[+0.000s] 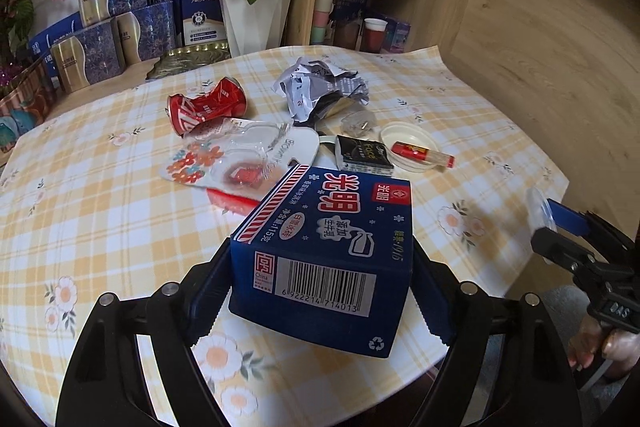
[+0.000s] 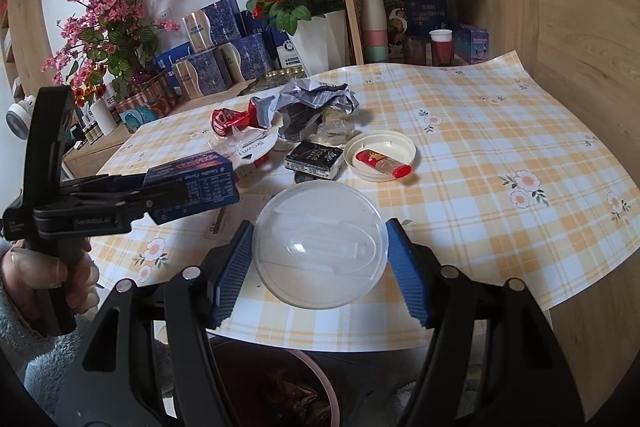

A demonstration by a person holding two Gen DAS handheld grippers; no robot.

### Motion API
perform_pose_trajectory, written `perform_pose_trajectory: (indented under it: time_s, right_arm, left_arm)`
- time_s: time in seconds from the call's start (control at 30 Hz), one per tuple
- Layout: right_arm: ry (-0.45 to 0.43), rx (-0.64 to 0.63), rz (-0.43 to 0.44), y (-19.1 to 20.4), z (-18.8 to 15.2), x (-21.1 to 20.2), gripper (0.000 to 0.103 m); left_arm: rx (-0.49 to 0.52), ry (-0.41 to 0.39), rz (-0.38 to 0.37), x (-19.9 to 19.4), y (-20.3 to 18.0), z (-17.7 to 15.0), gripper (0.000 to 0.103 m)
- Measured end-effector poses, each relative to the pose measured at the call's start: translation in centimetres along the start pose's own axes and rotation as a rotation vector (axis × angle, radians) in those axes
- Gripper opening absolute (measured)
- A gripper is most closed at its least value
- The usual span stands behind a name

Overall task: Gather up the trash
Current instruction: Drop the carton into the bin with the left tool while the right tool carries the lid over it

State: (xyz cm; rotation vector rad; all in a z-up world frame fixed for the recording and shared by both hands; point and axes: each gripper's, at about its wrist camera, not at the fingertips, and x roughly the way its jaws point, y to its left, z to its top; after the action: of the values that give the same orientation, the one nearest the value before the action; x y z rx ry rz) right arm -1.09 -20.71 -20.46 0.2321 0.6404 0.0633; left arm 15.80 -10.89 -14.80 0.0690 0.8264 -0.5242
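Note:
My left gripper (image 1: pixel 320 283) is shut on a blue milk-ice carton (image 1: pixel 328 247), held lifted above the checked tablecloth (image 1: pixel 100 219). In the right wrist view that same carton (image 2: pixel 196 183) hangs at the left in the left gripper (image 2: pixel 160 195). My right gripper (image 2: pixel 320 259) is shut on a clear plastic dome lid (image 2: pixel 320 243) over the table's near edge. On the cloth lie a crushed red can (image 1: pixel 208 105), crumpled paper (image 1: pixel 316 87), a clear blister pack (image 1: pixel 240 155), a small black box (image 1: pixel 362 155) and a white lid (image 1: pixel 408 135) with a red tube (image 1: pixel 422 153).
A dark bin with a pink rim (image 2: pixel 320 383) sits below the table's near edge. A white vase of red roses (image 1: pixel 256 15), blue gift boxes (image 1: pixel 100 55) and a wooden shelf with cups (image 2: pixel 376 27) line the back. A person's hand (image 2: pixel 48 275) grips the left handle.

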Motion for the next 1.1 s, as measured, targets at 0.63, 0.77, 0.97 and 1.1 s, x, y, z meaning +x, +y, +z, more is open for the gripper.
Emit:
perform_pose_trajectory:
  time_s: [0.63, 0.77, 0.97, 1.1]
  right_arm:
    - [-0.018, -0.077, 0.059, 3.3, -2.0, -3.3, 0.067]
    - [-0.003, -0.091, 0.077, 3.9, -2.7, -3.3, 0.067]
    - [0.009, -0.098, 0.088, 4.2, -3.2, -3.2, 0.067]
    - [0.024, -0.093, 0.088, 4.1, -3.6, -2.9, 0.067]
  left_arm:
    - [0.011, -0.006, -0.104, -8.6, -0.2, -8.0, 0.080]
    - [0.084, 0.056, -0.124, -8.8, -1.5, -10.7, 0.080]
    - [0.159, 0.169, -0.135, -7.3, -2.9, -14.6, 0.080]
    - [0.193, 0.243, -0.128, -5.5, -3.6, -16.4, 0.080]
